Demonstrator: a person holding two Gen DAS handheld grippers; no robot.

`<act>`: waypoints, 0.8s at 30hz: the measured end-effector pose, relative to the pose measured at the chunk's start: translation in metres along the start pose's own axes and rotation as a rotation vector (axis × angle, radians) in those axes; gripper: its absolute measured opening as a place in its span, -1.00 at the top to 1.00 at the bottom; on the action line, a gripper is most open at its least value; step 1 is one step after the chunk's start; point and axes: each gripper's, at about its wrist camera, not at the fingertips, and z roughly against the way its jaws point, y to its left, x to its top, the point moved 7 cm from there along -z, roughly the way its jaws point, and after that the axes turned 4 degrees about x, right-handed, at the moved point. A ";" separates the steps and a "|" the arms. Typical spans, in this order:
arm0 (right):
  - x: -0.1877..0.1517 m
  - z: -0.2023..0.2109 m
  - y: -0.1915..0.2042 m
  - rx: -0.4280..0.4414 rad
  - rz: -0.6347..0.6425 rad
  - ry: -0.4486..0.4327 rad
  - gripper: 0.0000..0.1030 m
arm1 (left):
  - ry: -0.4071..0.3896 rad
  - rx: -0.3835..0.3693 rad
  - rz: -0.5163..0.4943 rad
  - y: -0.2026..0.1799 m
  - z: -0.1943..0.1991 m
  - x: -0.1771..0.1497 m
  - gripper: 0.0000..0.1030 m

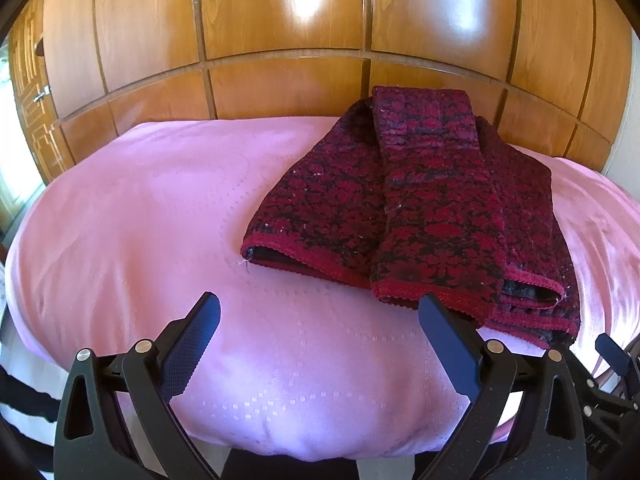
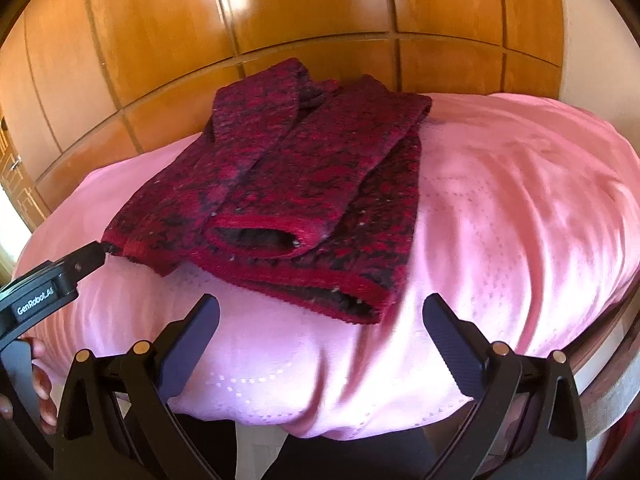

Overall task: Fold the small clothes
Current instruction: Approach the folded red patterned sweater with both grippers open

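A dark red and black patterned knit garment (image 1: 420,208) lies on the pink cover (image 1: 160,220), right of centre in the left wrist view. Its sleeves are folded lengthwise over the body, cuffs and hem facing me. My left gripper (image 1: 320,308) is open just in front of the hem, its right fingertip (image 1: 430,304) at the hem's edge. In the right wrist view the garment (image 2: 300,184) lies centre-left, one cuff opening (image 2: 256,240) showing. My right gripper (image 2: 322,306) is open, nothing between its fingers, just short of the hem. The left gripper's finger (image 2: 90,258) sits at the garment's left corner.
A wooden panelled wardrobe (image 1: 280,40) stands close behind the pink surface (image 2: 520,220). A wooden rim (image 2: 608,344) shows at the right edge. A hand (image 2: 40,376) holds the left gripper's body. Bare pink cover lies left of the garment.
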 end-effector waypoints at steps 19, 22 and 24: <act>0.002 -0.002 -0.012 -0.022 -0.029 0.010 -0.96 | 0.001 -0.042 -0.114 -0.035 -0.008 -0.001 -0.91; 0.003 -0.001 -0.011 -0.031 -0.018 0.001 -0.96 | 0.002 -0.049 -0.125 -0.037 -0.009 -0.003 -0.91; 0.002 -0.002 -0.010 -0.038 -0.007 0.001 -0.96 | 0.002 -0.055 -0.125 -0.037 -0.009 -0.004 -0.91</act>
